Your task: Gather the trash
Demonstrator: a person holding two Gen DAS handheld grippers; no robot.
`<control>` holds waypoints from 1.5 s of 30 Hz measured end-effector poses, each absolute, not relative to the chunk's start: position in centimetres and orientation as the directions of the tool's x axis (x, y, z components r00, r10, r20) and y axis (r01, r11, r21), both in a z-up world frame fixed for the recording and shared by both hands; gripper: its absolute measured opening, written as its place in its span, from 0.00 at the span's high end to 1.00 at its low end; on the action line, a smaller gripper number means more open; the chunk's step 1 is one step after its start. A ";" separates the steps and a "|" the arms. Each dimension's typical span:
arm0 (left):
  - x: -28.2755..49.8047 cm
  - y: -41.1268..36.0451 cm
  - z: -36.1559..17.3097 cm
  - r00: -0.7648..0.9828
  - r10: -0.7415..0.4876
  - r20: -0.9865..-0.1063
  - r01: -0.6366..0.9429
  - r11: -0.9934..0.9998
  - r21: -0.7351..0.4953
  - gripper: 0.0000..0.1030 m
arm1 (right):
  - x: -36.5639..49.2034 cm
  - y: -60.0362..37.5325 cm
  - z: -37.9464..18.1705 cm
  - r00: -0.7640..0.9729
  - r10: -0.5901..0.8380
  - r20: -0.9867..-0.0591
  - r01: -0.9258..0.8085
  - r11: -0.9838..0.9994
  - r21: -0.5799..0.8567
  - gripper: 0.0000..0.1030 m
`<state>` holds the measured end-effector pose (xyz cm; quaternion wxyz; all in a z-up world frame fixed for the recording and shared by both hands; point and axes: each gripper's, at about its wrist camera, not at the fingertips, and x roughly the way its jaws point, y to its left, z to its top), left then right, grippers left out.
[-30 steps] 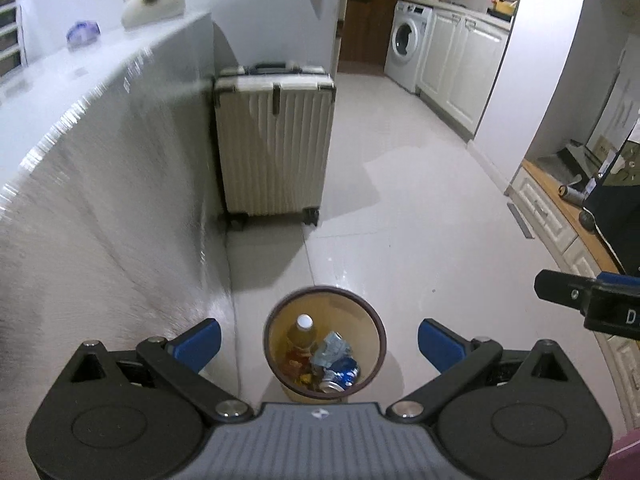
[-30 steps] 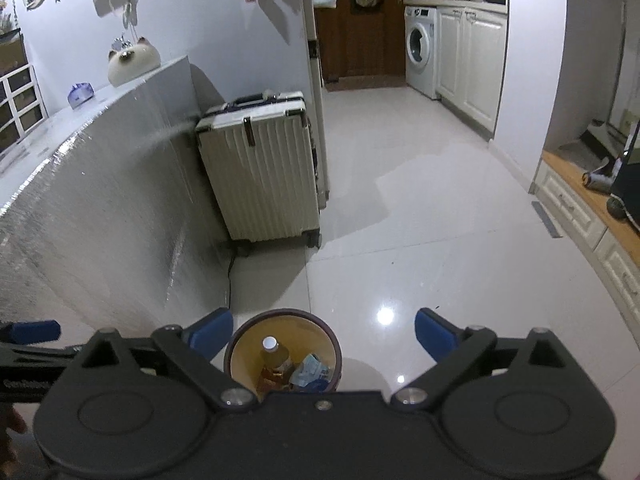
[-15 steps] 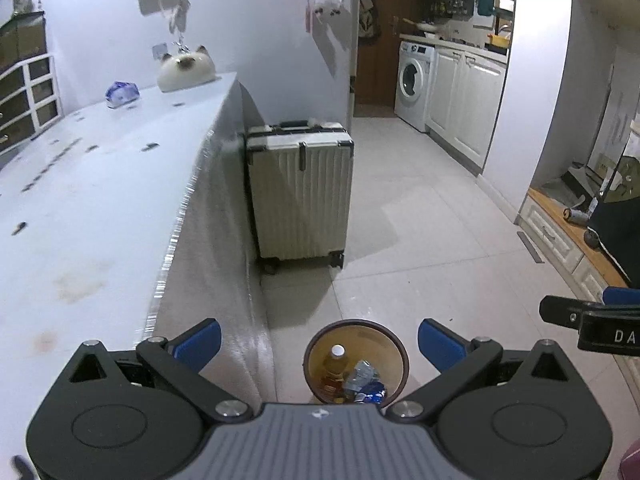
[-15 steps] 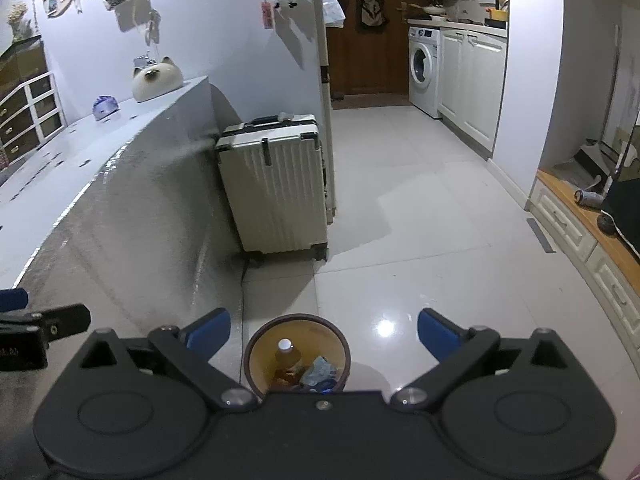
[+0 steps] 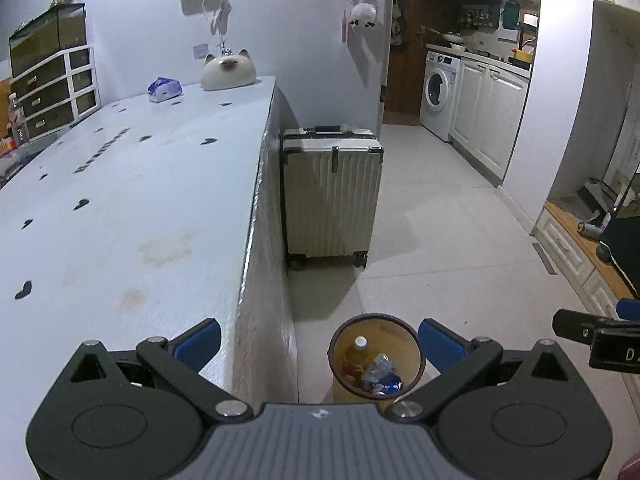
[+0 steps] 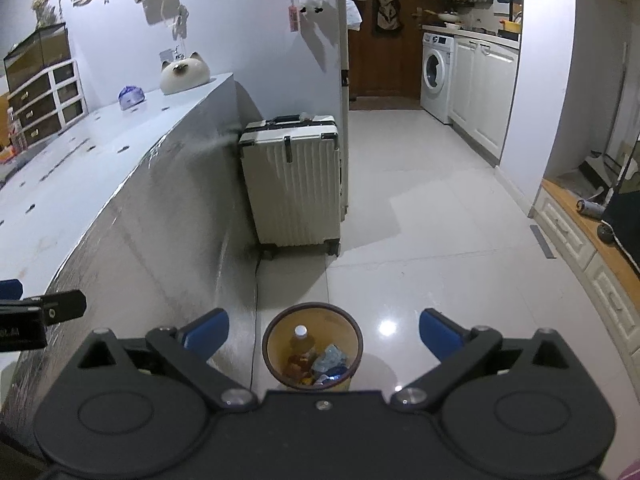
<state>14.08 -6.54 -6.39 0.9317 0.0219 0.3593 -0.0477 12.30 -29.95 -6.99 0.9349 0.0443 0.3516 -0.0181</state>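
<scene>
Left tool [image 5: 318,346]: jaws wide apart, empty.
Right tool [image 6: 324,338]: jaws wide apart, empty.
Trash bin [image 6: 313,350]: on floor below both tools, beside table [image 5: 120,208]; right tool more centred over it.

Black grippers, blue fingers [image 5: 198,342], silver screws.

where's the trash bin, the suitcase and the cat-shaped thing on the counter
trash bin [image 6: 269,346]: right wrist view, left rim
suitcase [image 5: 332,200]: left wrist view, ribbed front
cat-shaped thing [image 5: 227,74]: left wrist view, its face
</scene>
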 end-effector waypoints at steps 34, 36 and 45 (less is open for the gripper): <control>12.1 -3.7 -7.5 0.650 -0.034 -0.759 0.060 0.998 0.006 0.00 | 10.4 -26.7 -7.1 0.689 -0.039 -0.724 0.060 0.998 0.004 0.01; 12.1 -3.7 -7.5 0.648 -0.035 -0.761 0.061 0.998 0.006 0.00 | 10.5 -26.7 -7.1 0.688 -0.038 -0.725 0.059 0.998 0.003 0.01; 12.1 -3.6 -7.5 0.649 -0.033 -0.760 0.060 0.998 0.008 0.00 | 10.4 -26.4 -7.1 0.688 -0.043 -0.724 0.059 0.998 -0.003 0.01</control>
